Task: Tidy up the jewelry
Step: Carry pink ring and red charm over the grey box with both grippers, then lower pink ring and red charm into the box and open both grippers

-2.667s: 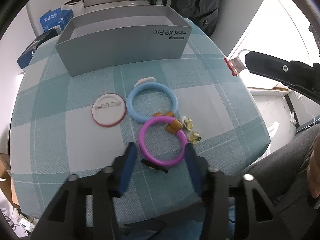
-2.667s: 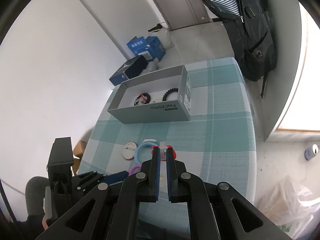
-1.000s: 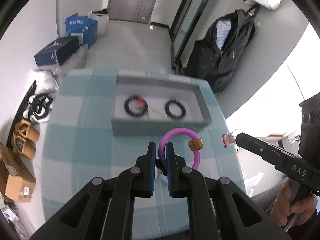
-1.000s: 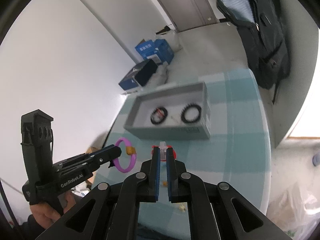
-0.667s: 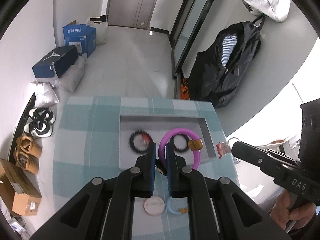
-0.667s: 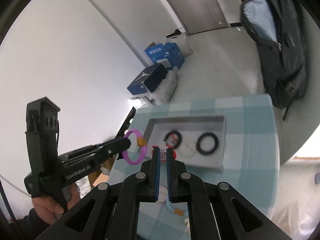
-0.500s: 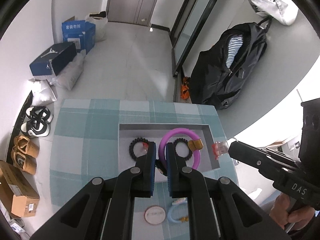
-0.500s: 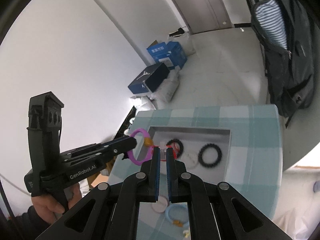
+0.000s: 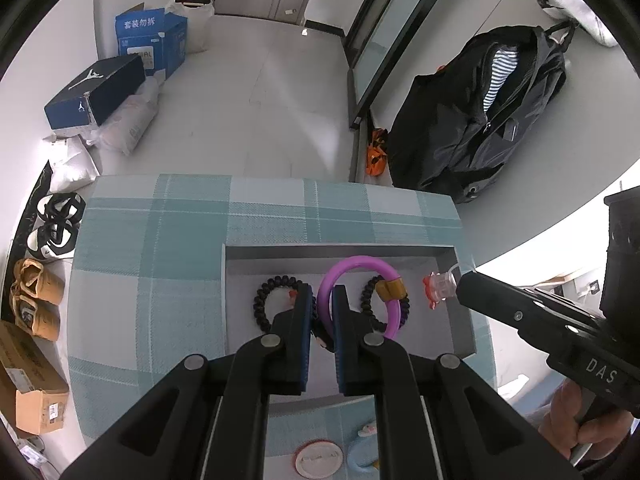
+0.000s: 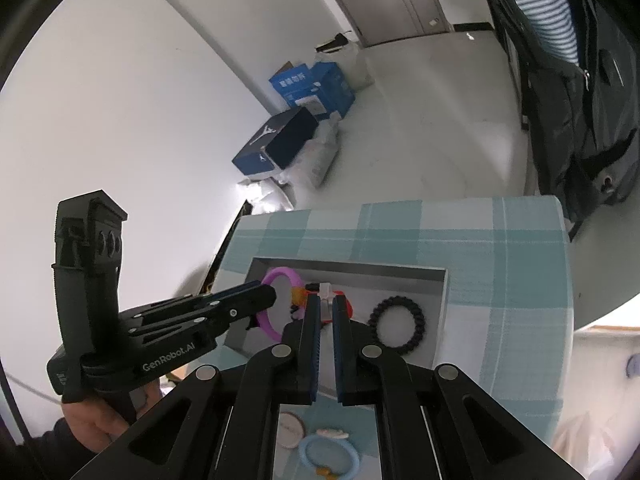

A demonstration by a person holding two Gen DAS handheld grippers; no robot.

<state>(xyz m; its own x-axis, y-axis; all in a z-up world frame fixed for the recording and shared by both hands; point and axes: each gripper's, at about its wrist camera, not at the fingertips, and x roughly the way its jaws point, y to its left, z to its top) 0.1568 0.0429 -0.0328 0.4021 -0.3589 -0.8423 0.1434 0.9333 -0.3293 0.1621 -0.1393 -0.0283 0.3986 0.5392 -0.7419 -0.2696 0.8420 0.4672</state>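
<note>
My left gripper [image 9: 323,298] is shut on a purple bangle [image 9: 360,264] with an orange bead, held above the grey box [image 9: 344,251]. In the right wrist view the bangle [image 10: 280,280] hangs over the box's left part. My right gripper [image 10: 326,300] is shut on a small red and clear clip [image 10: 326,294], also above the box [image 10: 352,267]; the clip shows in the left wrist view [image 9: 438,284]. Two black bead bracelets [image 9: 272,300] [image 10: 398,330] lie inside the box.
The box stands on a teal checked table [image 9: 160,240]. A light blue bangle [image 10: 328,458], a round white badge [image 9: 318,460] and a small pale piece [image 10: 332,434] lie on the near side of the table. Shoes and boxes are on the floor beyond.
Both grippers have lifted and moved forward over the box. The left gripper, open around the purple bangle on the table 2.7 s ago, now holds it aloft.
</note>
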